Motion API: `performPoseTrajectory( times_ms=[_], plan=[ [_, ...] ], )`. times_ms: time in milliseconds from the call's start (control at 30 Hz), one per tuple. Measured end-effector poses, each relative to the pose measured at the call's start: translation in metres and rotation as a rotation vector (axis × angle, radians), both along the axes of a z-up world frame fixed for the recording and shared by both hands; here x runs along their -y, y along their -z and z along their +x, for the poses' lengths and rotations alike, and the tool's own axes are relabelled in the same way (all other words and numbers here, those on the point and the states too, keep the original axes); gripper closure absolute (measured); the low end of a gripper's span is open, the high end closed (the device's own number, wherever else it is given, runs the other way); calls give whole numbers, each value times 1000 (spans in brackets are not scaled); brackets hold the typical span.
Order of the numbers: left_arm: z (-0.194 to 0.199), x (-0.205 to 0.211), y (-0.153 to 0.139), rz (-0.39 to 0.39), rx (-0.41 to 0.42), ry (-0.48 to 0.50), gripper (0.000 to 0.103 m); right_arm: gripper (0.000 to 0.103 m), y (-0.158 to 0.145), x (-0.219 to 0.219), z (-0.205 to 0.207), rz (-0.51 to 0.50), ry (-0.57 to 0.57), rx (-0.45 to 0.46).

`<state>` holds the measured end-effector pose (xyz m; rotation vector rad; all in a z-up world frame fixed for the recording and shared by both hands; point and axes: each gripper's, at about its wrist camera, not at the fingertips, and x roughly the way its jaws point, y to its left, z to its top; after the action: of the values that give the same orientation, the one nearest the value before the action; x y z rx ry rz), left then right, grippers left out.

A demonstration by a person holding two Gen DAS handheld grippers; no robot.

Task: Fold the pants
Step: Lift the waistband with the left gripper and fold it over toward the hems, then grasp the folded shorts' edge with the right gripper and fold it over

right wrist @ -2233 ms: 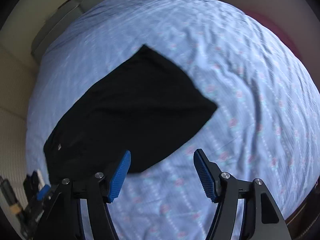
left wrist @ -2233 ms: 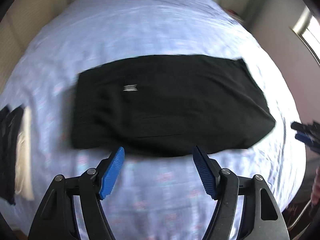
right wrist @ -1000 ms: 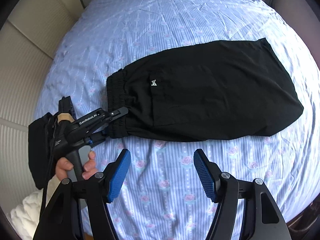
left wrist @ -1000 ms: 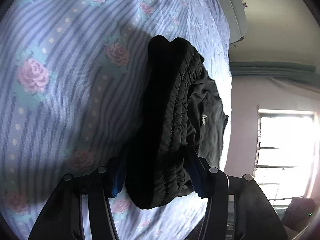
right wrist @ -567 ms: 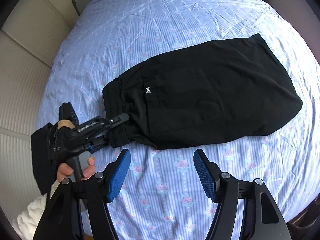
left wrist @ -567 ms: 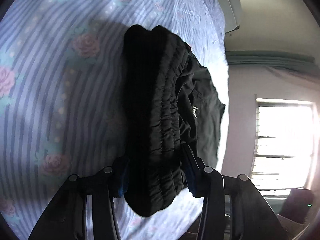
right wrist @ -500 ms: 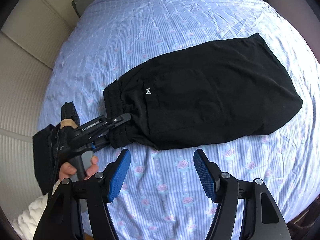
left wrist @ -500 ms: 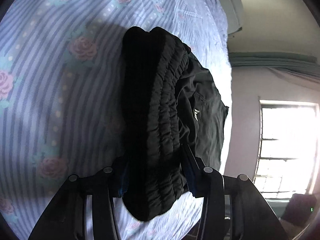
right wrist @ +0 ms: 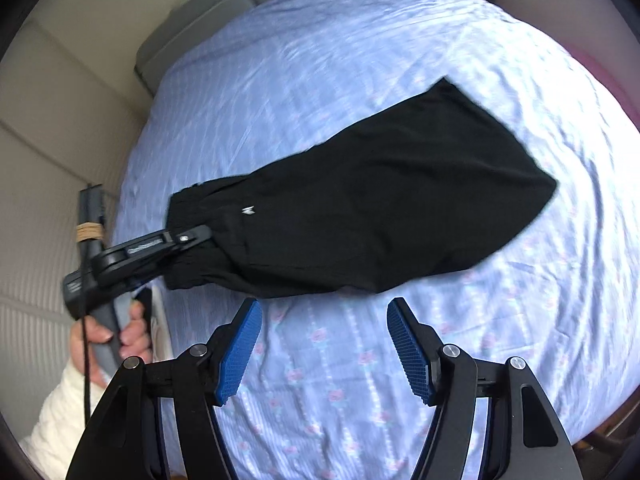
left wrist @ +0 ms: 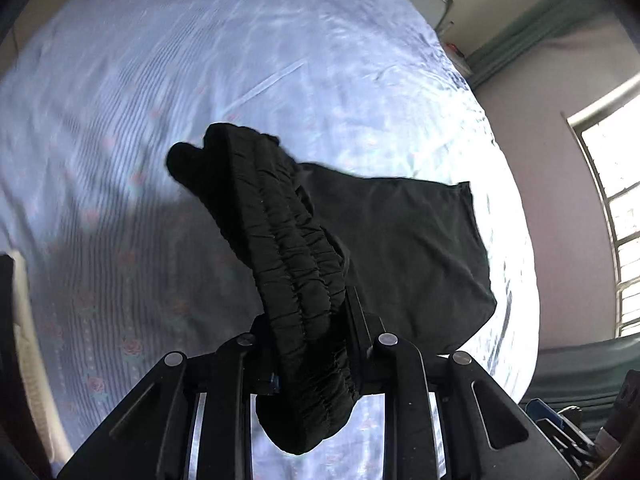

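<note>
Black pants point(right wrist: 372, 200) lie partly lifted over a bed point(right wrist: 320, 60) covered in a pale blue striped sheet with small pink roses. Their gathered elastic waistband point(left wrist: 288, 248) is bunched between the jaws of the left claw point(left wrist: 310, 344), which are closing on it; the fabric fills the gap and the pads press into it from both sides. In the right wrist view that same claw point(right wrist: 192, 240) grips the waistband end at the left side of the pants, held up off the sheet by a hand point(right wrist: 116, 332) in a cream knitted sleeve point(right wrist: 56, 424), while the legs trail away to the right and rest on the bed. A small white logo point(right wrist: 247, 210) shows on the cloth near the waist. The far end of the pants, by the cuffs, lies flat and spread toward the right side of the mattress.

Nearer the camera, the right claw point(right wrist: 324, 348) hangs above bare sheet just below the lower edge of the pants, its blue ribbed pads point(right wrist: 240, 352) standing well apart with nothing between them and touching no cloth.

Behind the bed a beige padded headboard point(right wrist: 48, 140) runs along the left, and in the left wrist view a bright window point(left wrist: 616, 208) sits in a pinkish wall at the right.
</note>
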<state>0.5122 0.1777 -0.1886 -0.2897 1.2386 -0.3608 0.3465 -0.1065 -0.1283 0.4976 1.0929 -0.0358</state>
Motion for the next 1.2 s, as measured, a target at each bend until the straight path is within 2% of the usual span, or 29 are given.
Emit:
performPoseTrajectory(
  times_ms=[167, 200, 233, 300, 367, 500, 567, 633, 800, 867, 933, 967, 1100, 1200],
  plan=[
    [-3, 76, -44, 111, 46, 70, 79, 36, -11, 62, -16, 3, 58, 47],
    [-5, 93, -50, 127, 49, 82, 79, 36, -11, 62, -16, 3, 58, 47],
    [1, 114, -51, 140, 50, 90, 79, 36, -15, 94, -18, 10, 70, 66],
    [5, 156, -57, 173, 49, 110, 79, 36, -17, 104, -18, 14, 74, 72],
    [9, 186, -56, 199, 44, 124, 79, 36, -19, 145, -19, 36, 83, 84],
    [22, 270, -41, 276, 19, 181, 80, 36, -13, 208, -18, 65, 96, 77],
    [28, 307, -25, 314, -1, 202, 80, 36, -11, 220, -17, 69, 99, 74],
    [35, 338, -7, 341, -30, 215, 80, 36, -1, 261, -15, 77, 110, 66],
    [42, 405, 36, 378, -119, 252, 79, 36, 19, 311, -4, 86, 127, 44],
    [43, 417, 42, 354, -137, 256, 71, 36, 24, 322, -3, 89, 132, 32],
    [45, 423, 43, 301, -169, 227, 48, 36, 30, 332, -1, 96, 130, 17],
    [45, 424, 39, 280, -169, 216, 43, 36, 34, 337, -1, 100, 129, 12],
    [37, 415, 10, 244, -85, 205, 37, 36, 41, 342, 2, 138, 113, 12],
    [26, 386, -6, 273, -28, 155, 33, 36, 49, 332, 12, 147, 61, 16]
  ],
)
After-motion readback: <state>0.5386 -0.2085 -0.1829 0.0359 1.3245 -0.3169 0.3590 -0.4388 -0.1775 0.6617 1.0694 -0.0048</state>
